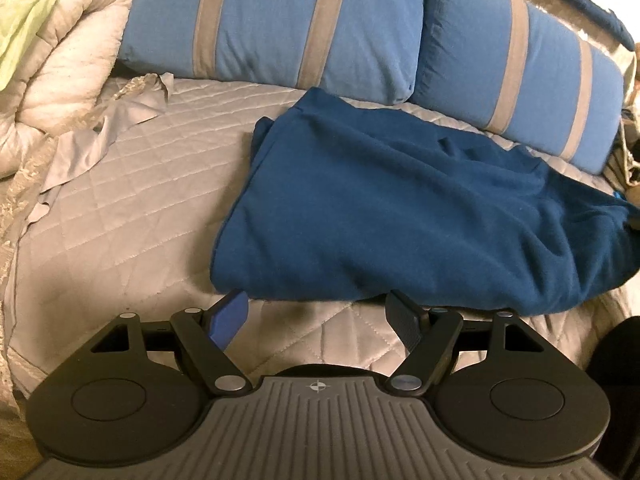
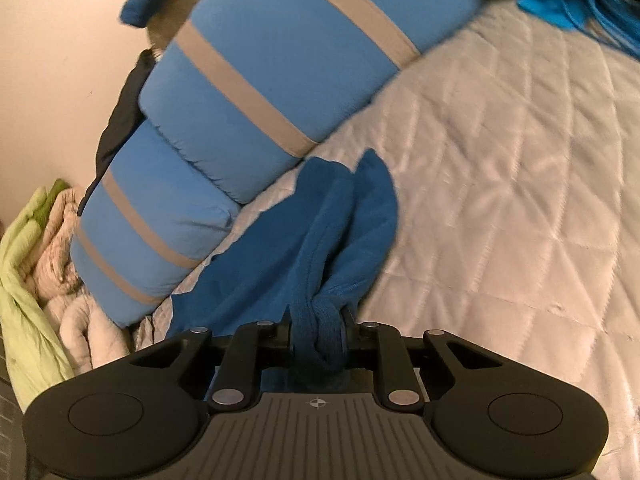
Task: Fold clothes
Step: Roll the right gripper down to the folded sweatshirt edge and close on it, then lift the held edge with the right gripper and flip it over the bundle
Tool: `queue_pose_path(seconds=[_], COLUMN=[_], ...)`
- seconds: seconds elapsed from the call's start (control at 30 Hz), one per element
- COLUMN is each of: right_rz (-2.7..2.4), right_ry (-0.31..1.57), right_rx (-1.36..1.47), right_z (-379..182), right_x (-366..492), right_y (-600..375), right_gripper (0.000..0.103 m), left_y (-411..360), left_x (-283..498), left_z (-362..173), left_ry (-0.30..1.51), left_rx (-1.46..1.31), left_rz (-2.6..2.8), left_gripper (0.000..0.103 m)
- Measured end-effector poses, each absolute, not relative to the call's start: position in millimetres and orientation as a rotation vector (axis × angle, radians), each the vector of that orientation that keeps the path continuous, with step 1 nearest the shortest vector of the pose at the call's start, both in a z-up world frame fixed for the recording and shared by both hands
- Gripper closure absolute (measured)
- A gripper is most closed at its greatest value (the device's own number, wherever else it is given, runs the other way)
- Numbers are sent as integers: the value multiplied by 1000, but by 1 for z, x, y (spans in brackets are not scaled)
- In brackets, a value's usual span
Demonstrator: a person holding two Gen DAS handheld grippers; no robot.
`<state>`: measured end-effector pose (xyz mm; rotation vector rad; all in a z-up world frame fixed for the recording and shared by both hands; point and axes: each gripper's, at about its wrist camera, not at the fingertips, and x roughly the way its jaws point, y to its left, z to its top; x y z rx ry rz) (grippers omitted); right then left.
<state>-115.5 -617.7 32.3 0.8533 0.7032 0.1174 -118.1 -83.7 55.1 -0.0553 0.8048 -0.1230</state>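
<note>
A dark blue garment (image 1: pixel 400 208) lies folded over on the quilted grey bedspread (image 1: pixel 140 200), in front of the pillows. My left gripper (image 1: pixel 316 304) is open and empty, its fingertips just at the garment's near edge. In the right wrist view my right gripper (image 2: pixel 318 328) is shut on a bunched end of the blue garment (image 2: pixel 320 240) and holds it up off the bed. The rest of the cloth trails away towards the pillows.
Two blue pillows with grey stripes (image 1: pixel 280 28) (image 1: pixel 520 80) lie along the far side of the bed. A rolled beige quilt (image 1: pixel 60 80) and a light green cloth (image 1: pixel 28 12) sit at the left. Bright blue items (image 2: pixel 580 12) lie at the far right corner.
</note>
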Motion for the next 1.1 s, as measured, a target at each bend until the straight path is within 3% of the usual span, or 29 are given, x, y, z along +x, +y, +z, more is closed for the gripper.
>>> queue_pose_path(seconds=[0.47, 1.1], right_rz=[51, 142], right_ry=[699, 665], right_rx=[448, 363], right_z=[90, 107], right_x=[-95, -85], right_y=[-534, -478], right_gripper=[82, 82], left_y=[-82, -83], left_x=[-120, -119], left_z=[57, 57], left_ry=[787, 770], left_rx=[-80, -87], left_rz=[-145, -143], left_gripper=[28, 28])
